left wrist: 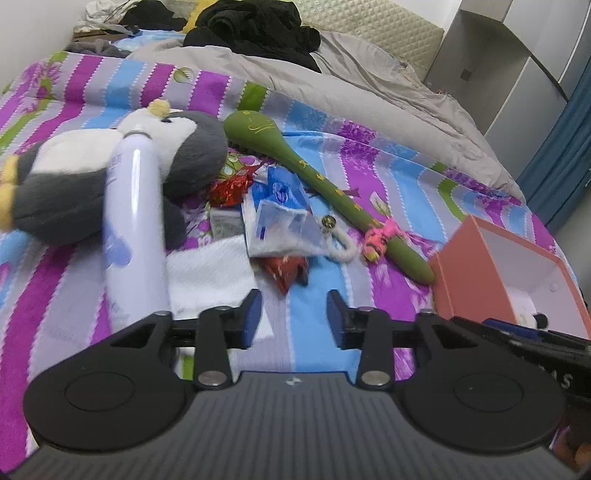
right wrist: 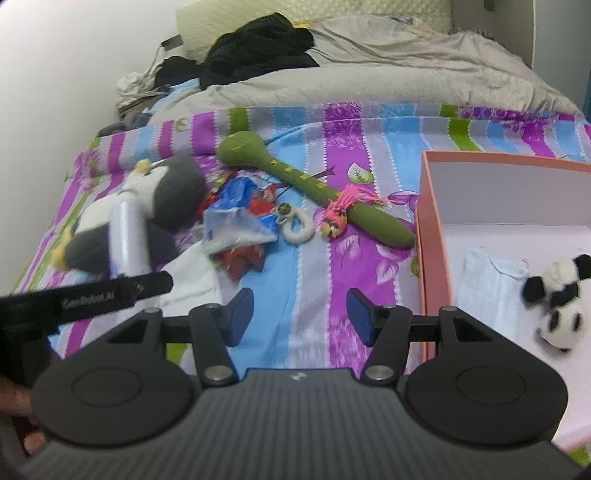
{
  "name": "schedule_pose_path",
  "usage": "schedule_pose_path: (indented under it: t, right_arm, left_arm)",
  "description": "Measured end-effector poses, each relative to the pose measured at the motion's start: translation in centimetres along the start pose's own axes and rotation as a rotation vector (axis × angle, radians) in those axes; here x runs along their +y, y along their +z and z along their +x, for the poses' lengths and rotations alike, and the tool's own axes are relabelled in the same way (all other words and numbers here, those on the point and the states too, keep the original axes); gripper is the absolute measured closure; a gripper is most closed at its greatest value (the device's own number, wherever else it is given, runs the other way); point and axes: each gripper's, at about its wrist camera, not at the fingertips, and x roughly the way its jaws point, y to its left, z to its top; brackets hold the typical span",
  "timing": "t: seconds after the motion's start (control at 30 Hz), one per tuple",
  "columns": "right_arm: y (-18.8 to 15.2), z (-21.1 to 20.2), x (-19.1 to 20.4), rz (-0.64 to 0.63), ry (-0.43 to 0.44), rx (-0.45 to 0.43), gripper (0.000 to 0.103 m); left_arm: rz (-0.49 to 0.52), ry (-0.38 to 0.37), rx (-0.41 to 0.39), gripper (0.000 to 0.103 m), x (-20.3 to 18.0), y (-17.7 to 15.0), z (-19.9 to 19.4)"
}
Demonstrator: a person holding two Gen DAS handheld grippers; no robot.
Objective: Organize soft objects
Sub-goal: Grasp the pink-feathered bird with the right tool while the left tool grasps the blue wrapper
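A grey and white penguin plush lies at the left on the striped bedspread. A small panda plush lies inside the pink box, next to a white cloth. A small pink and orange toy lies beside a long green club-shaped toy. A white fluffy ring lies near a plastic bag. My left gripper is open and empty above the bed. My right gripper is open and empty, left of the box.
A white spray can stands before the penguin. Red wrappers and a white towel lie close by. A grey duvet and black clothes are at the bed's far end. A wardrobe stands to the right.
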Motion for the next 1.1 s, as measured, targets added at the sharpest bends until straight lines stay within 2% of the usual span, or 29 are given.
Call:
schedule_pose_path:
  t: [0.1,0.23,0.4,0.63,0.8,0.9,0.93,1.0,1.1]
  right_arm:
    - [1.1,3.4,-0.7,0.036,-0.014,0.034,0.045]
    - [2.6,7.5,-1.5,0.074,-0.039,0.036,0.046]
    - [4.2,11.5,-2.5,0.130,-0.062,0.046,0.049]
    - [5.5,15.3,-3.7,0.199,-0.076,0.054,0.052]
    - [6.0,17.0,-4.6,0.254,-0.076,0.061,0.052]
    - [5.9,17.9,-4.9,0.280,-0.066,0.078,0.053]
    - [5.9,18.2,-4.8,0.281,-0.065,0.084,0.056]
    - [5.7,18.8,-4.5,0.263,-0.068,0.099,0.069]
    - [5.5,19.0,-4.5,0.257,-0.059,0.099,0.069]
  left_arm:
    - [0.004,0.006,-0.005,0.048,0.5,0.9,3.1]
    - [0.011,0.021,0.012,0.047,1.1,2.2,7.1]
    - [0.002,0.001,0.013,0.043,2.0,3.7,11.2]
    - [-0.032,-0.041,-0.061,0.043,2.1,5.2,13.6]
    - [0.020,-0.032,-0.075,0.043,0.9,5.6,14.8]
    - [0.056,0.002,-0.066,0.043,0.3,5.4,16.0]
    - [0.065,0.013,-0.062,0.044,0.1,5.3,16.3]
    - [0.071,0.020,-0.058,0.048,0.0,5.1,16.9]
    - [0.059,0.025,-0.041,0.061,0.0,5.1,17.4]
